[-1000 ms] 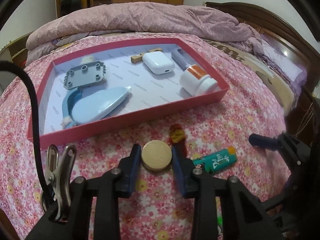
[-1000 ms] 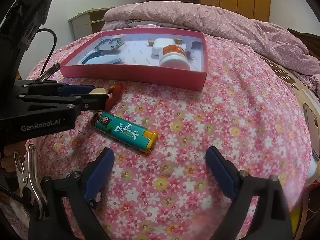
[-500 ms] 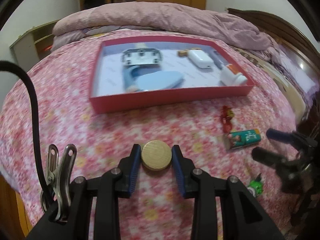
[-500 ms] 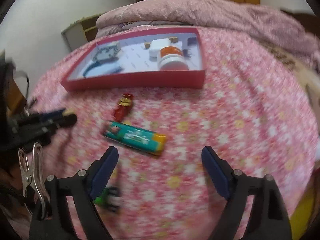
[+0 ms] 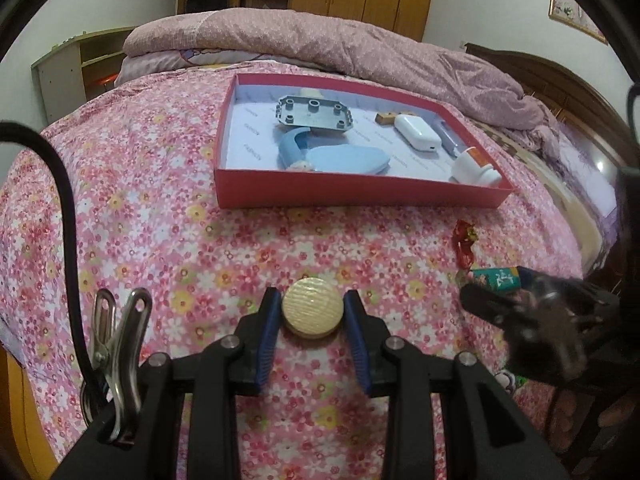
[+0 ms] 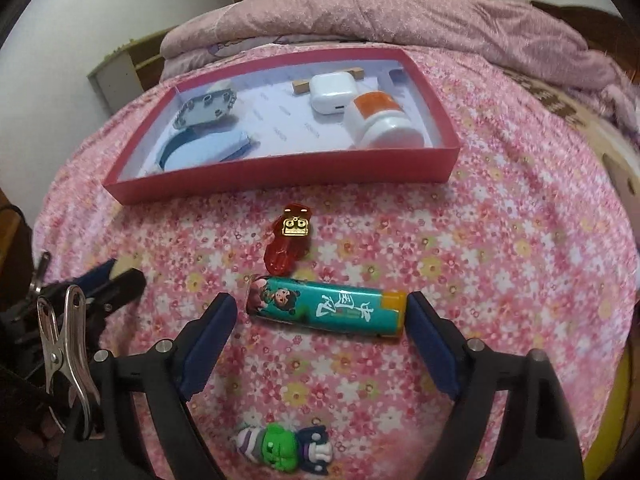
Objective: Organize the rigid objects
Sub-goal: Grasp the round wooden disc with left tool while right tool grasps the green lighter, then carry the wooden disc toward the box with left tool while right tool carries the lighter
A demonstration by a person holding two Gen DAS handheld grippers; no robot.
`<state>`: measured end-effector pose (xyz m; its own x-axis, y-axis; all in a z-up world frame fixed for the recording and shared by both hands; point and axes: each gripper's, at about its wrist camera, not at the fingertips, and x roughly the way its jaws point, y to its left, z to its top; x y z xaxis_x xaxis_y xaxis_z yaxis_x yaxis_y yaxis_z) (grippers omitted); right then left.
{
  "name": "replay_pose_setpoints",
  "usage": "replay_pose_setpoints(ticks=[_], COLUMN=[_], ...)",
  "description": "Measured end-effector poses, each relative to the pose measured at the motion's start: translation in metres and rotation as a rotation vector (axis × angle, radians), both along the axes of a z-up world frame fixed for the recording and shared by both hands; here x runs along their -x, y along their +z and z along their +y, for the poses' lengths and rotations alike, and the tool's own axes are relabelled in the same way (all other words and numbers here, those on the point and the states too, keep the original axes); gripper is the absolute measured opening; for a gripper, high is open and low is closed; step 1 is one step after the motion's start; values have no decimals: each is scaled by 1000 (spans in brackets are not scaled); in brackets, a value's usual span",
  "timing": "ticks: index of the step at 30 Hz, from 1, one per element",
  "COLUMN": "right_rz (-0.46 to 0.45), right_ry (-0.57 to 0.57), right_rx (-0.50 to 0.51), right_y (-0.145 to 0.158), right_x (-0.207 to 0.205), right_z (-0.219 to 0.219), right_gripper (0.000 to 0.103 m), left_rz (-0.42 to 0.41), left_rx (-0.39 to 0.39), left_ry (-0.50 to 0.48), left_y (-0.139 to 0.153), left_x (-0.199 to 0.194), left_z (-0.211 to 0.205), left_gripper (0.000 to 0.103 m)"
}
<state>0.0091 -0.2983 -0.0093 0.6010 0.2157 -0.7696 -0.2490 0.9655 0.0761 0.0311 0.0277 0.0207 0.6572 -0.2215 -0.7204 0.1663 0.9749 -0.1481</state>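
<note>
A round wooden disc (image 5: 313, 310) sits between the blue pads of my left gripper (image 5: 313, 314), which is shut on it above the flowered bedspread, short of the red box (image 5: 360, 190). In the right wrist view, a teal lighter (image 6: 324, 312) with a yellow end lies crosswise between the jaws of my right gripper (image 6: 322, 308). That gripper is open: a gap shows at the lighter's left end, while the right pad is at its yellow end. A red toy figure (image 6: 290, 240) lies just beyond the lighter. A green toy figure (image 6: 280, 446) lies below the jaws.
The red box (image 6: 280, 176) holds a grey studded plate (image 5: 314, 114), a blue case (image 5: 344, 158), a white charger case (image 5: 418, 138), a white bottle (image 5: 474, 166) with an orange band and a wooden piece (image 5: 386, 118). A folded pink quilt (image 5: 320, 40) lies behind it.
My left gripper has drawn back and to the left with the disc, so the box looks farther off. My right gripper has come forward over the lighter, which now lies between its jaws.
</note>
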Motion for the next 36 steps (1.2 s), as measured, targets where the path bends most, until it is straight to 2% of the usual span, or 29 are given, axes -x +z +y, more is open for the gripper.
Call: replay_pose_setpoints(ticks=[8,12,24,36], right_rz=[-43,-58,-64,-26], right_ry=[-1,9,50,92], right_rx=[74,78,69,-81], right_y=[-5,-5,-4,0], right_x=[-1,3,9,5], right_z=[13,10,5,-16], right_gripper=[88,83,83,83], left_rz=[-5,-5,8,35], left_rx=[34,32,11,-5], left_ry=[-2,-2,5,16], left_y=[-1,-1,-1,2], left_x=[1,1,0,-4], left_z=[4,4,1,-7], left_gripper=[33,33,33,33])
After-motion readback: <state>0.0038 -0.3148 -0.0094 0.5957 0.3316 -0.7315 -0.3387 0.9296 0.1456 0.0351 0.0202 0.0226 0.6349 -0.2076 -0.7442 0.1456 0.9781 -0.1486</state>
